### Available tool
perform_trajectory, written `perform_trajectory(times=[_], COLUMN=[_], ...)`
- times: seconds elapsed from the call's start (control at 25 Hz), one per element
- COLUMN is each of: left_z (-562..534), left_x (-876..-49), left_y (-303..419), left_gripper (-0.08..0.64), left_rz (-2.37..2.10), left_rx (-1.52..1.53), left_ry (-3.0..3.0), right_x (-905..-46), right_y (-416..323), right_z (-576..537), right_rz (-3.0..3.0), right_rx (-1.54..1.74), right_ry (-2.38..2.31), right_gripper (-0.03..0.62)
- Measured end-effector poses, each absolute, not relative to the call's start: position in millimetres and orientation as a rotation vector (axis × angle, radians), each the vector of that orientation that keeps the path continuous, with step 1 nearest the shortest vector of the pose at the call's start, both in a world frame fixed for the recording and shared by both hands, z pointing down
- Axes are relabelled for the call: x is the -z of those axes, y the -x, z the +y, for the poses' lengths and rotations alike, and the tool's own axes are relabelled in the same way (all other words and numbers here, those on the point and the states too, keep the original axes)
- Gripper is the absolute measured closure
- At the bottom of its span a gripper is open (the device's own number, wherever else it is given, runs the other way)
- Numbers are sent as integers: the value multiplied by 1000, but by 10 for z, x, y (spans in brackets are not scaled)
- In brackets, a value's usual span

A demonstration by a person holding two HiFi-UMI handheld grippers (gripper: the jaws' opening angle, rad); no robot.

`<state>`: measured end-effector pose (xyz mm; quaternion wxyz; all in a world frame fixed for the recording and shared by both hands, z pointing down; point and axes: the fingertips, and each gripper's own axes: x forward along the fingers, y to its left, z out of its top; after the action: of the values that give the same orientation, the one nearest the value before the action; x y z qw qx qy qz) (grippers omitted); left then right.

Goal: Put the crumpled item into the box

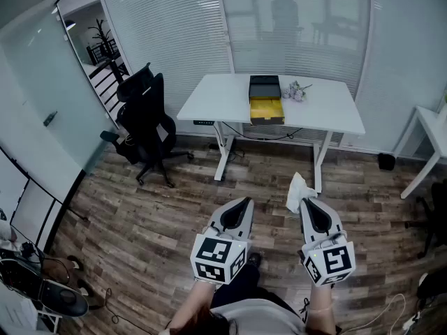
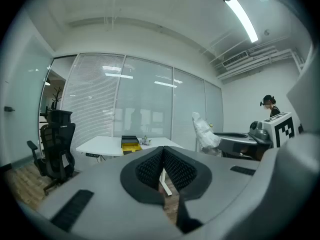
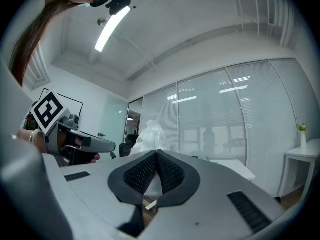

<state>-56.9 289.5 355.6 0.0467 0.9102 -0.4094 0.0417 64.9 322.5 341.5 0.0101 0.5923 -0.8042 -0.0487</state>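
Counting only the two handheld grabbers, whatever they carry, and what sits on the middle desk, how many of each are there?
Grippers: 2
Crumpled white item: 1
Black-and-yellow box: 1
Small flower bunch: 1
Total: 5

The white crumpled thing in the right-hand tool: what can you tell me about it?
The crumpled item is white, wrinkled and thin, like tissue paper or plastic film; which one is unclear. Its lower end is pinched between the shut jaws of the right gripper, and the rest sticks out past the tips. It is held above the wooden floor, touching nothing else, well short of the box on the table.
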Motion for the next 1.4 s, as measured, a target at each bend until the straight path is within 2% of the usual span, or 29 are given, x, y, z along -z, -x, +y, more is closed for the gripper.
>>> perform_trajectory(times=[0.48, 1.4], left_z=[2532, 1004], left_x=[-3598, -3796], left_y=[428, 380], left_gripper=[541, 542], left_rz=[-1208, -1149], left_rx=[-131, -140], left_ry=[-2796, -2774], right_x=[-3458, -3606], right_y=[-750, -762], right_z=[2859, 1296], right_rz=[-2481, -2446], right_rx=[159, 101], right_ry=[-1855, -1848], right_gripper=[563, 563])
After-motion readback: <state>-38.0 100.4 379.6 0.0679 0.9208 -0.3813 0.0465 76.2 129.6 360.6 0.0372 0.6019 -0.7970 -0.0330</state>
